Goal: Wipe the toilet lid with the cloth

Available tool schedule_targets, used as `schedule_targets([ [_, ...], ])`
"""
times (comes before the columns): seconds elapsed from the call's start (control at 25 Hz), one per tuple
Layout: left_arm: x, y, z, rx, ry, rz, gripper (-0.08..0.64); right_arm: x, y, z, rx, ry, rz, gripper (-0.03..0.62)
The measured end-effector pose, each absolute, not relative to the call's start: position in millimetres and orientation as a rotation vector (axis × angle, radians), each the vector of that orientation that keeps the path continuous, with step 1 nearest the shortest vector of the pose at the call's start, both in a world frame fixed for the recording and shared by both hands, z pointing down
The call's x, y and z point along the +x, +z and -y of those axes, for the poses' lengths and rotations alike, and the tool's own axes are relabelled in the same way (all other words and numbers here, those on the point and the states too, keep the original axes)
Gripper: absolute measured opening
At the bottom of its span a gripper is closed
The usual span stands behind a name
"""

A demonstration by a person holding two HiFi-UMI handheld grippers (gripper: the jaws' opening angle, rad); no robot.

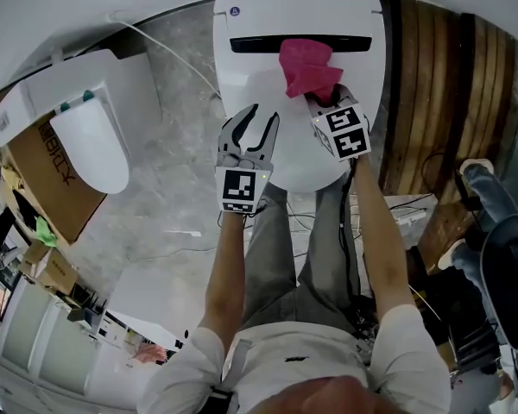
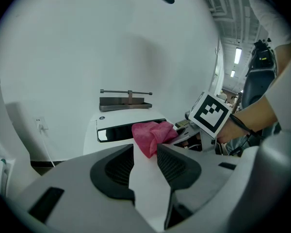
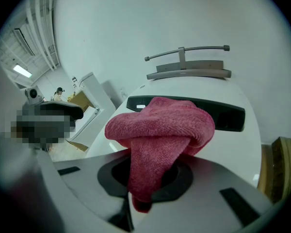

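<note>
Our left gripper (image 1: 259,126) hovers over the near part of the lid (image 1: 259,80), jaws apart with nothing between them. Farther up the lid, our right gripper (image 1: 321,102) is clamped on the pink cloth (image 1: 309,65). The cloth is bunched at the lid's far end, over the dark slot (image 1: 250,44). We judge the wiping barely begun: near and left parts of the lid are yet to cover.

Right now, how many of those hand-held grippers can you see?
2. The left hand-held gripper is open and empty over the white toilet lid; the right hand-held gripper, beside it, is shut on the pink cloth on that lid.
</note>
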State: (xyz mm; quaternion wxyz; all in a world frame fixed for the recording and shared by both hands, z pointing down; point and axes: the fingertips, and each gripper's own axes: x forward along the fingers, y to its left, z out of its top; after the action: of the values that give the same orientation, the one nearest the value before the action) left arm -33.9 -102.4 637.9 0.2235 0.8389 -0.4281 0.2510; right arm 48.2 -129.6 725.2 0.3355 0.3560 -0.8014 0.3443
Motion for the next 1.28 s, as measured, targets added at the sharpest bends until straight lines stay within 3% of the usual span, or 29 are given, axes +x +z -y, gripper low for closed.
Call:
schedule_targets([
  [1.28,14.4,635.7,83.6,2.421,0.736,1.028,0.156,198.4,741.1,72.7,1.330,1.004,1.823,0.064],
])
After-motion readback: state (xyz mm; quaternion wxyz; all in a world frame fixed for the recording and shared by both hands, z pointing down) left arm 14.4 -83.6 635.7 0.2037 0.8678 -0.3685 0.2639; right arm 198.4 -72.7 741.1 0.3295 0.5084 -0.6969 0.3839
